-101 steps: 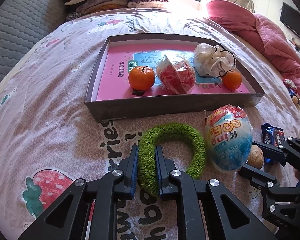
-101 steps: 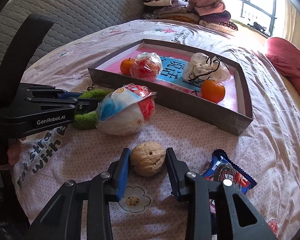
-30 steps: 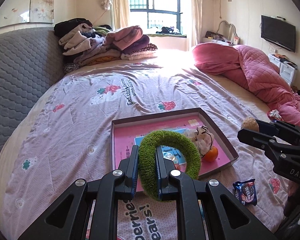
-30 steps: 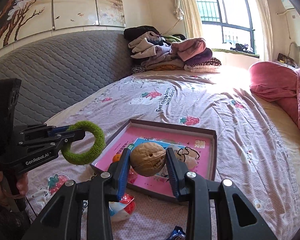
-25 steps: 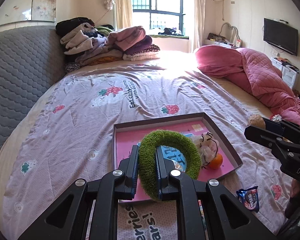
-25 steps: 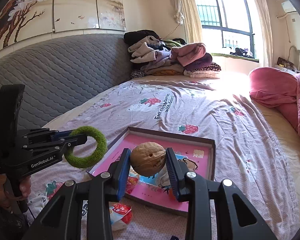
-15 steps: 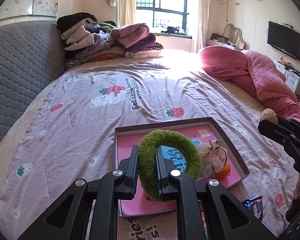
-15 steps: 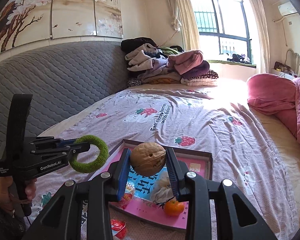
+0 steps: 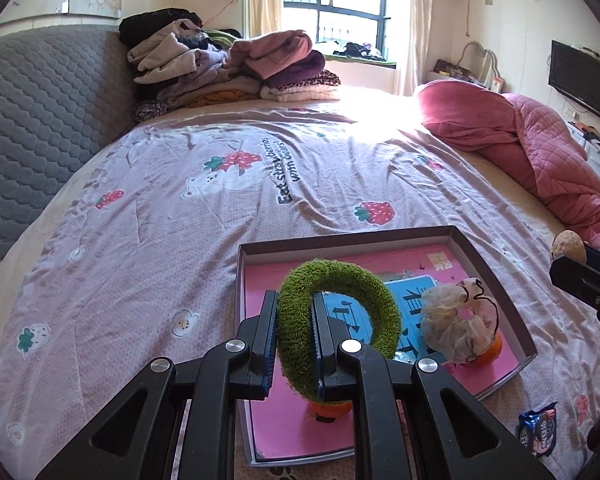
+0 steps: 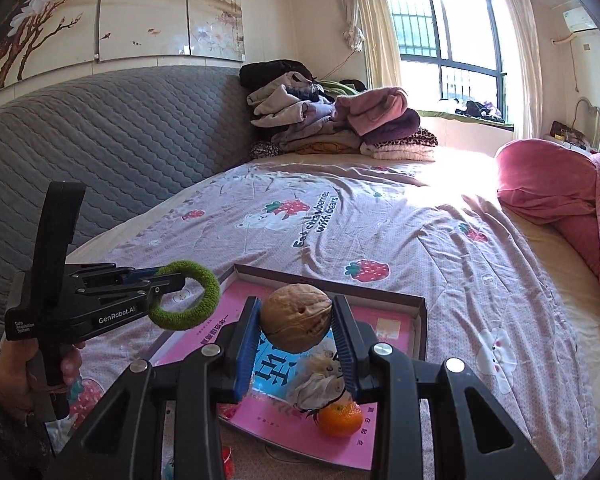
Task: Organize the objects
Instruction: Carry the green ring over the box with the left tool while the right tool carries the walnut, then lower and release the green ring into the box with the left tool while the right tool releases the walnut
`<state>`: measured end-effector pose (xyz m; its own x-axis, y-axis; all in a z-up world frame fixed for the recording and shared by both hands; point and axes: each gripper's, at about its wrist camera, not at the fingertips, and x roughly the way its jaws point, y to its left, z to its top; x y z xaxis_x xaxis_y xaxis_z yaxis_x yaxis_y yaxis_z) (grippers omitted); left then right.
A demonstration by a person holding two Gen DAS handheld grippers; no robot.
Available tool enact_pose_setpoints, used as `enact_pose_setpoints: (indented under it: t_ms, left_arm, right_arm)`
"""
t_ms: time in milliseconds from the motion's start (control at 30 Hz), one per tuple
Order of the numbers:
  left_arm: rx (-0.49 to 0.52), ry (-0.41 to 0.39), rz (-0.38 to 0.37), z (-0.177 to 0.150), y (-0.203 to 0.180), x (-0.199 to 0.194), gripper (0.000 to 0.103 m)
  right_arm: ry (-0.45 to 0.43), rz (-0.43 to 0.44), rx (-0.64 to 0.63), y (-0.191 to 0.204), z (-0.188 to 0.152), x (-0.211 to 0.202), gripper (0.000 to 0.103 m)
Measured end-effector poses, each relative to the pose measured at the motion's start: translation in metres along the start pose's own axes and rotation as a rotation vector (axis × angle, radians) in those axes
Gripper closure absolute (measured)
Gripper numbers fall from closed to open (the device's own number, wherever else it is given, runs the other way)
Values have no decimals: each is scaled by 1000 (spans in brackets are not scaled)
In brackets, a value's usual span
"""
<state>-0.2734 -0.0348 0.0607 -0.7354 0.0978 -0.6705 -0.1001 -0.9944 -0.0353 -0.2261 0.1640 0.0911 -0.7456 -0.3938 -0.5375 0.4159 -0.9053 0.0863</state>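
Observation:
My left gripper (image 9: 293,332) is shut on a fuzzy green ring (image 9: 364,286), held in the air over the near left part of the shallow grey tray (image 9: 488,262) with its pink lining. In the right wrist view the same green ring (image 10: 196,312) hangs at the tray's left edge (image 10: 324,276). My right gripper (image 10: 296,338) is shut on a brown walnut (image 10: 296,320), held above the tray's middle. In the tray lie a tangerine (image 10: 340,418), a crumpled white bag (image 9: 452,320) and another tangerine (image 9: 330,408), mostly hidden behind the ring.
The tray rests on a bed with a lilac strawberry-print cover (image 9: 220,208). A blue snack packet (image 9: 538,434) lies on the cover right of the tray. A pink quilt (image 9: 540,148) is piled at the right, folded clothes (image 9: 228,68) at the far end, a grey padded headboard (image 9: 32,112) at the left.
Both grippers have moved forward over the bed with their loads. The tray now sits closer beneath them, and the left one has sunk a little. Both grips are unchanged.

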Motion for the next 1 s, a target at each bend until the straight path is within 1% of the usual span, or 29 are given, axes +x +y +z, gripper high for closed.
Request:
enact_pose_setpoints:
  t_ms: [100, 267, 400, 600, 733, 1000]
  left_arm:
    - [-10, 19, 5, -2, 5, 10, 88]
    - [-9, 22, 16, -7, 7, 19, 88]
    - [-20, 41, -1, -10, 9, 29, 88]
    - [-24, 35, 2, -16, 10, 42, 88]
    - [-19, 33, 14, -18, 11, 49, 88]
    - [-16, 72, 38, -25, 15, 68, 87]
  right_arm:
    - [25, 2, -9, 3, -6, 7, 67]
    - [53, 7, -23, 8, -13, 15, 67]
    - [75, 12, -36, 12, -19, 21, 67]
    - [110, 5, -39, 12, -28, 34, 67]
    - [140, 7, -56, 16, -37, 41, 67]
    - [202, 10, -94, 24, -52, 55, 67]
